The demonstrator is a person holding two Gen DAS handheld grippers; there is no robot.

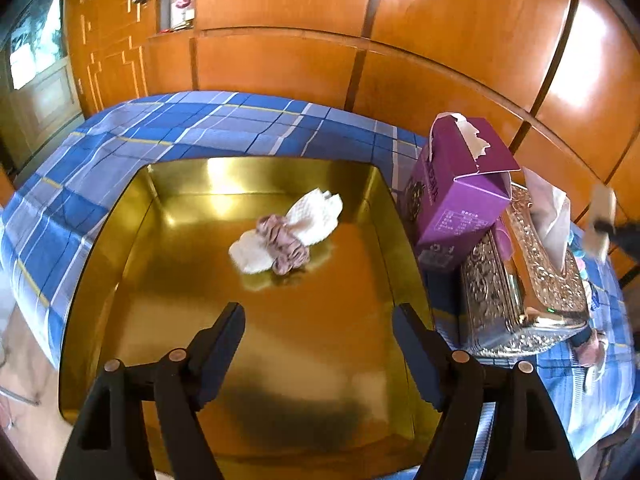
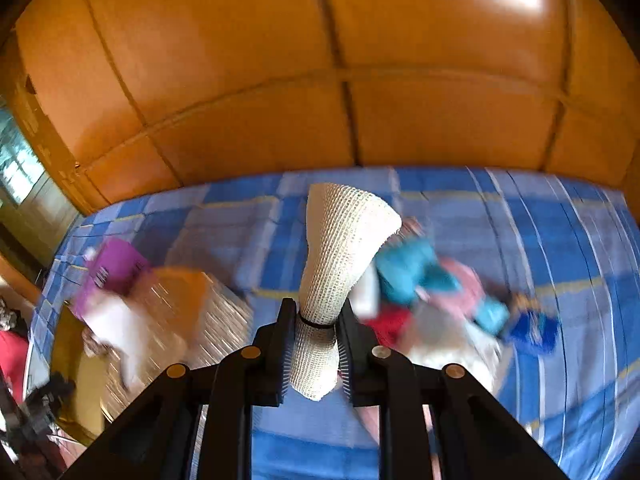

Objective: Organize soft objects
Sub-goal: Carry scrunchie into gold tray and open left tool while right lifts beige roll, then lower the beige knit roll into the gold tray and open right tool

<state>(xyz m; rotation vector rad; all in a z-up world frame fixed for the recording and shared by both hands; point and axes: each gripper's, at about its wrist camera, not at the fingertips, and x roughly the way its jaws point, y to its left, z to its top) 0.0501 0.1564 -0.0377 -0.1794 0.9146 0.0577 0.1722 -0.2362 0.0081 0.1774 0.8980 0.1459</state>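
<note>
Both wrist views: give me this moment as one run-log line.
left gripper: open, empty, over gold tray | tray holds: scrunchie, white tissue | right gripper: shut on cream mesh sleeve | pile: unsorted

Right-wrist view is smeared: the heap of coloured cloths (image 2: 436,300) beside the white mesh roll (image 2: 340,256) won't resolve into separate pieces. Left of the roll, the purple box (image 2: 114,266) and the silver box (image 2: 188,320) blur together, print unreadable.

A home bedroom: a bed under a blue checked sheet (image 1: 160,128) stands against glossy wooden wardrobe doors (image 1: 460,20), with an ornate tissue box (image 1: 520,280) on it.
</note>
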